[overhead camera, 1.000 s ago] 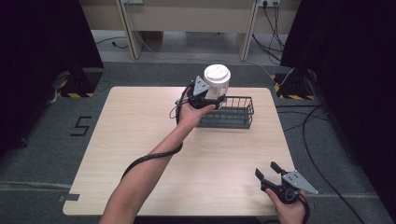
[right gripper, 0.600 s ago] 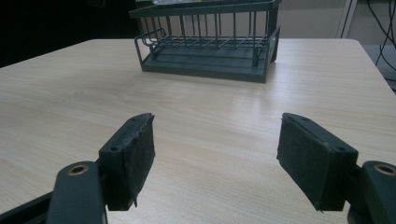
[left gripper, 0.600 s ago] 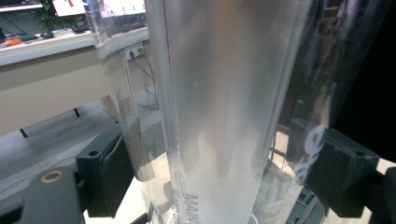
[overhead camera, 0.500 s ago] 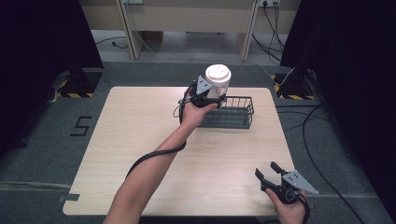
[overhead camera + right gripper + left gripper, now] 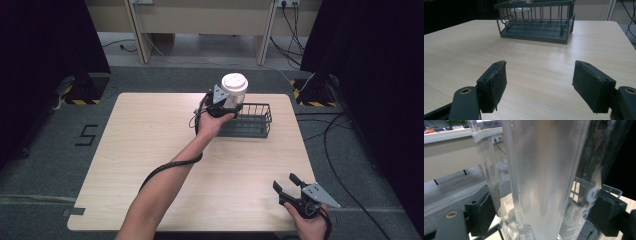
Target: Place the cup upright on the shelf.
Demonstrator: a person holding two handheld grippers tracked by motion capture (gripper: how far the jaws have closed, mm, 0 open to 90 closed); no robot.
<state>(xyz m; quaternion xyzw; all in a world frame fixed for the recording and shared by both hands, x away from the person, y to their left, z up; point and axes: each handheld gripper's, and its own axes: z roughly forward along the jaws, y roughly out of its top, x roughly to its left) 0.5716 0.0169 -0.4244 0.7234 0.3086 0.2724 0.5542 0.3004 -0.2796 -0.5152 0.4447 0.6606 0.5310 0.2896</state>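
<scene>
Grey carpet floor around a light wood table, dark curtains both sides, cables on the floor at right, and a "5" marked on the floor left of the table. From the high view I see my left gripper out at the far side of the table, clamped on a clear plastic cup with a white lid, held upright in the air at the left end of the dark wire basket, partly over it. Left gripper view gives what the high one can't: the cup wall close up between my two black pads, both pressed on it, basket wire visible through the plastic at lower right. White lettering on the cup there, runs sideways, too distorted to read. Can't tell if anything is in the cup, it looks clear. My right gripper sits at the near right corner of the table, jaws wide apart, nothing between them. Right gripper view looks low across the tabletop to the basket, well apart from it; basket floor looks bare from this angle.
</scene>
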